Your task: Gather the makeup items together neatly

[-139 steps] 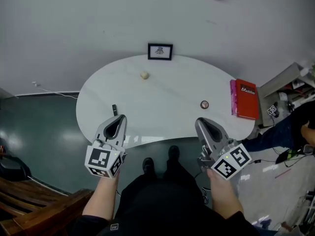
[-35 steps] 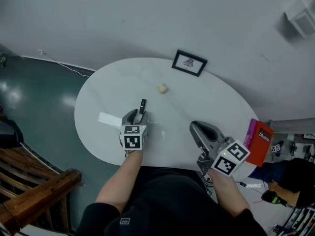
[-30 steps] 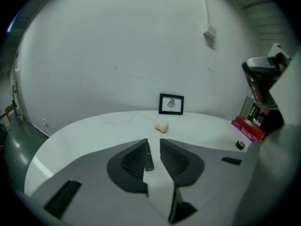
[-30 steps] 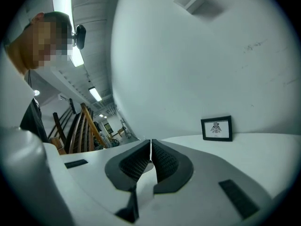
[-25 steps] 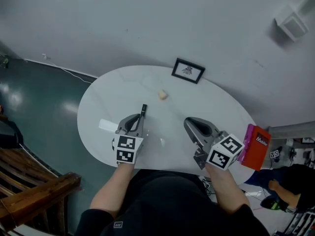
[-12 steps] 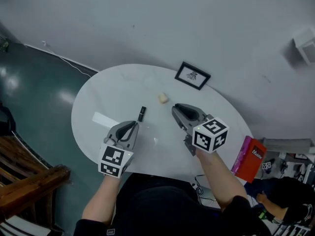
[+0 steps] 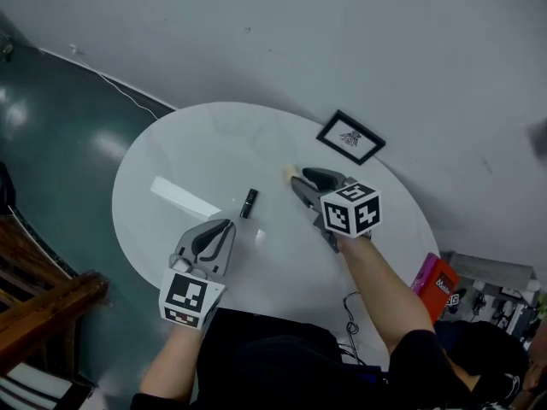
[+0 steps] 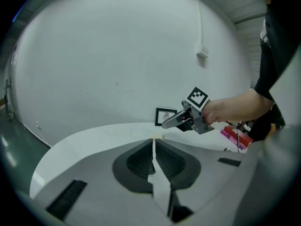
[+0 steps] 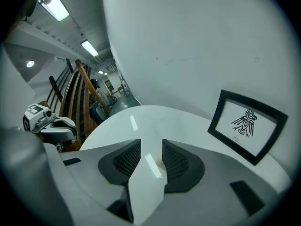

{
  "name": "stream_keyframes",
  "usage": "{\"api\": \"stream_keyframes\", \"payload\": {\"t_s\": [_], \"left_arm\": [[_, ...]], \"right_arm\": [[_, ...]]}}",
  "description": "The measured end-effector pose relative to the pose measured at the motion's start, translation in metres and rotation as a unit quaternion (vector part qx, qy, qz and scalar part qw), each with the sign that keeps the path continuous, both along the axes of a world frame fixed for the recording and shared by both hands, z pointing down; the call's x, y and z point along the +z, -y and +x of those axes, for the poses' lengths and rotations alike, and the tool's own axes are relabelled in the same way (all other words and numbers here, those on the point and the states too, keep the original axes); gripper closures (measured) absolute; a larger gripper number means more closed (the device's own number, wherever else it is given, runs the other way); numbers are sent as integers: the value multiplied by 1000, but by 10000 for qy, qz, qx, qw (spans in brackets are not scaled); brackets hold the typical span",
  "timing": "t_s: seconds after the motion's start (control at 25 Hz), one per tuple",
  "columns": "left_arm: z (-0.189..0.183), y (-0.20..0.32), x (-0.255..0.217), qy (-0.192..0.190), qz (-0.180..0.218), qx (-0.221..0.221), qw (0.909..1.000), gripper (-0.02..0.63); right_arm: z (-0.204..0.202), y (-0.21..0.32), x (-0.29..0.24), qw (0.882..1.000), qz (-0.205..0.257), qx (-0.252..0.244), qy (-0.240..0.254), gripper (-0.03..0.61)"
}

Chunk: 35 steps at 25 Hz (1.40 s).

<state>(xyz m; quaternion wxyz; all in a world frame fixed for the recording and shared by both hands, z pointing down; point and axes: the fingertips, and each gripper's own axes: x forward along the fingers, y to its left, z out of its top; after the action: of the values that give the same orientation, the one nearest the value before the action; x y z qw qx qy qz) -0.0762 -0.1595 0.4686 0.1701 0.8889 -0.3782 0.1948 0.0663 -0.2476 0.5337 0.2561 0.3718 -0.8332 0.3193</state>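
The beige makeup sponge (image 7: 290, 173) lies on the white table (image 7: 171, 156) near the picture frame (image 7: 351, 137). It sits low between the jaws of the right gripper (image 7: 299, 180), which have just been opening and stand apart without pressing it. The black tube (image 7: 249, 202) lies apart from it, nearer the table's middle. The left gripper (image 7: 220, 229) hovers near the tube, jaws together with nothing in them.

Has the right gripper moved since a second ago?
Yes, right gripper moved toward the picture frame; its jaws have just been opening, beige sponge between them.
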Motion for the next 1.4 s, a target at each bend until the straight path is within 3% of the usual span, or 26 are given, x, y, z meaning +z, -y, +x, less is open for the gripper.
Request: {"api": "stream_keyframes", "payload": {"t_s": [0.44,0.88,1.12,1.4], "left_arm": [[-37,-6,29,13,-299,-507,9983,588],[-34,-4,28,-78,-308,-442,9985,588],[-27,-8,26,-113,-324,-273,9990,588],[-16,-12,12,-176,-242,-52,9995,588]], "right_arm": [[-1,39,65,9932,-616,-482,-866,431],[-11,5,66,9922,-989,-625,-440,422],[-9,-12,58,9952,-665,-548,-463,426],[-3,-19,17,10000,-46,-79,-8,434]]}}
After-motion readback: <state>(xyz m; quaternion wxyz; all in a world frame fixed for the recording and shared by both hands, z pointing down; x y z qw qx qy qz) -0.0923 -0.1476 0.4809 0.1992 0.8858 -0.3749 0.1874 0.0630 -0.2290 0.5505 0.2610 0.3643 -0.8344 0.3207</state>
